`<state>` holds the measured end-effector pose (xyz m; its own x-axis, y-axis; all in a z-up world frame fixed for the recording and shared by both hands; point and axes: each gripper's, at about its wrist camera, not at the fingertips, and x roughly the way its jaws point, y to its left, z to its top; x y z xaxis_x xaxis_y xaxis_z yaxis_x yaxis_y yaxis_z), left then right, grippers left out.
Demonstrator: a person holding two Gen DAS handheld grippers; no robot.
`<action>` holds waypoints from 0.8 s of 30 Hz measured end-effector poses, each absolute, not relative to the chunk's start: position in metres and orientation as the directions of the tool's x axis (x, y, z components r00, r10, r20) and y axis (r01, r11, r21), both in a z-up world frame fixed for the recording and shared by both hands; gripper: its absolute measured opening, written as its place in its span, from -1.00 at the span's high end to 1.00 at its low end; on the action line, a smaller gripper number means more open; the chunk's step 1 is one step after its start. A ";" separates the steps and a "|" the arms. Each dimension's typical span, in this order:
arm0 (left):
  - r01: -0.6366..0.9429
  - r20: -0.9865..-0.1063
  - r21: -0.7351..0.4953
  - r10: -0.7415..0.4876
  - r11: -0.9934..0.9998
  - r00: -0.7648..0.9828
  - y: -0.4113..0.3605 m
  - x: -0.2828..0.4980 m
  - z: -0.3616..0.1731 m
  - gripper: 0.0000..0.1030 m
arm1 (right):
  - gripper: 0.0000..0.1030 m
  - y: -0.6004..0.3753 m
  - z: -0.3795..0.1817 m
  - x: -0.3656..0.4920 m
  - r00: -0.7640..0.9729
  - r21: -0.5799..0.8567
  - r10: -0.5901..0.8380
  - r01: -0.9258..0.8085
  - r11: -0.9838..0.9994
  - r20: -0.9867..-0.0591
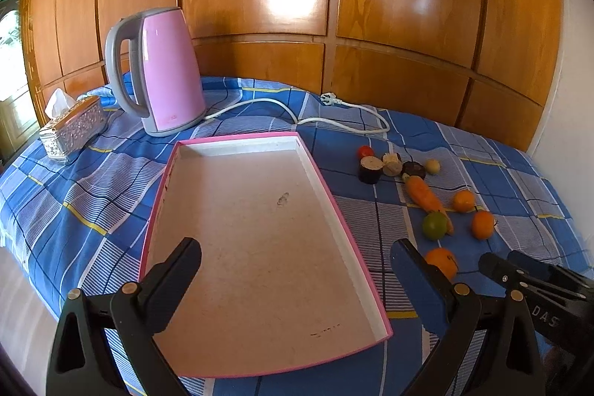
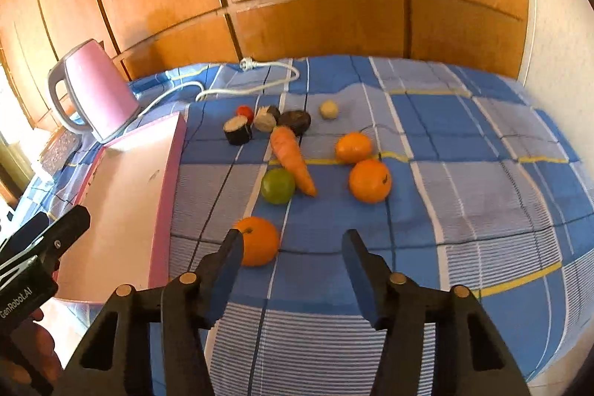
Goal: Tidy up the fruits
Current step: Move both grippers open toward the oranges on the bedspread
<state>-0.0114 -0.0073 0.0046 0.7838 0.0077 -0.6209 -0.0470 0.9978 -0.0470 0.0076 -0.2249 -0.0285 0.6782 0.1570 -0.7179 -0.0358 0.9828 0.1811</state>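
"das" in white on right gripper (image 1: 493, 266) body, cut off at frame edge, seen from left wrist. "genrobot.ai" in white on left gripper (image 2: 80, 214) body, seen from right wrist. small red mark on kettle (image 1: 169, 73) base, too small to read.
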 end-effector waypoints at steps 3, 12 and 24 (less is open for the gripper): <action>-0.045 -0.621 -0.043 0.008 0.998 0.784 -0.009 -0.011 0.005 -0.98 | 0.04 -0.225 -0.030 0.006 0.670 0.199 0.179 -0.047 0.979 -0.720; -0.032 -0.620 -0.041 0.000 0.999 0.784 -0.012 -0.013 0.004 -0.98 | 0.14 -0.219 -0.029 0.004 0.650 0.207 0.226 -0.107 0.973 -0.725; -0.010 -0.617 -0.021 -0.005 1.000 0.787 -0.019 -0.013 0.004 -0.98 | 0.14 -0.215 -0.030 0.006 0.648 0.143 0.182 -0.112 0.983 -0.740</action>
<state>-0.0129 -0.0194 0.0037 0.7866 -0.0051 -0.6174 -0.0100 0.9997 -0.0209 0.0058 -0.2151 -0.0298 0.6481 0.1816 -0.7396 -0.1124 0.9833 0.1429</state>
